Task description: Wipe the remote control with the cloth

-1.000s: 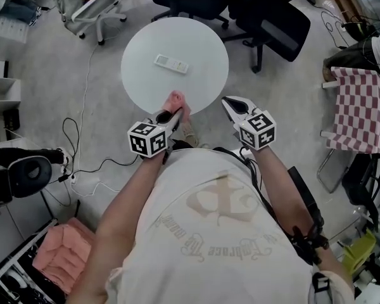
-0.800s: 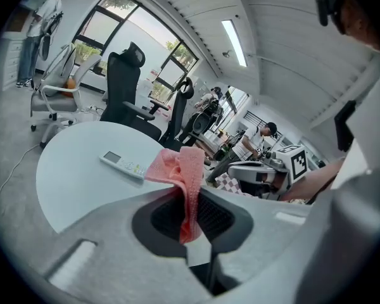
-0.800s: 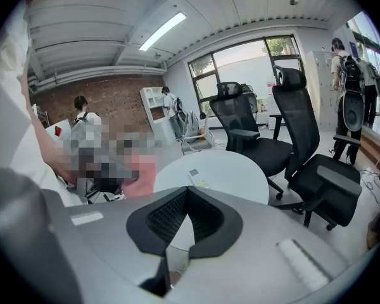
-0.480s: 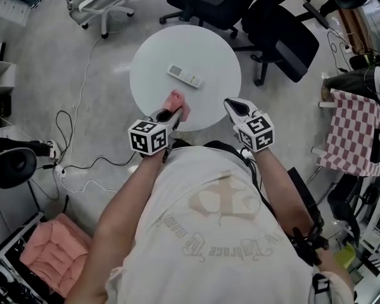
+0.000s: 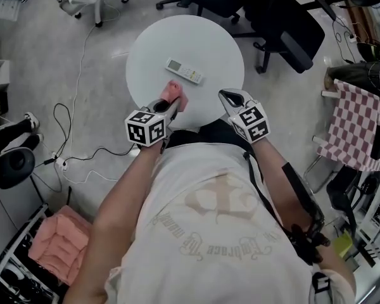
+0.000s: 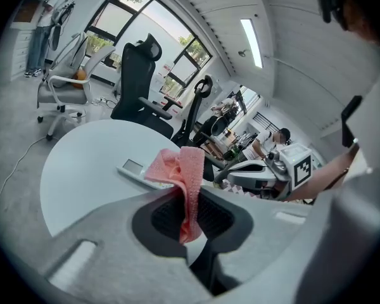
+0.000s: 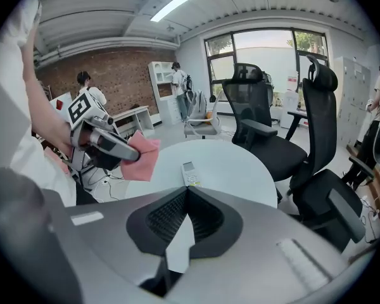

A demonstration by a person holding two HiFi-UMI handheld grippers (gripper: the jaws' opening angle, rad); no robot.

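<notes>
Your left gripper (image 5: pixel 172 106) is clamping the pink cloth (image 5: pixel 176 94) tight between its jaws, over the near rim of the round table (image 5: pixel 215 43). Your right gripper (image 5: pixel 224 95) is hanging shut and empty at that same rim. One remote (image 5: pixel 184 71) is lying mid-table just beyond the cloth, bare top all round. One cloth, one table, two black chairs (image 5: pixel 291 27) crowding the far edge.
</notes>
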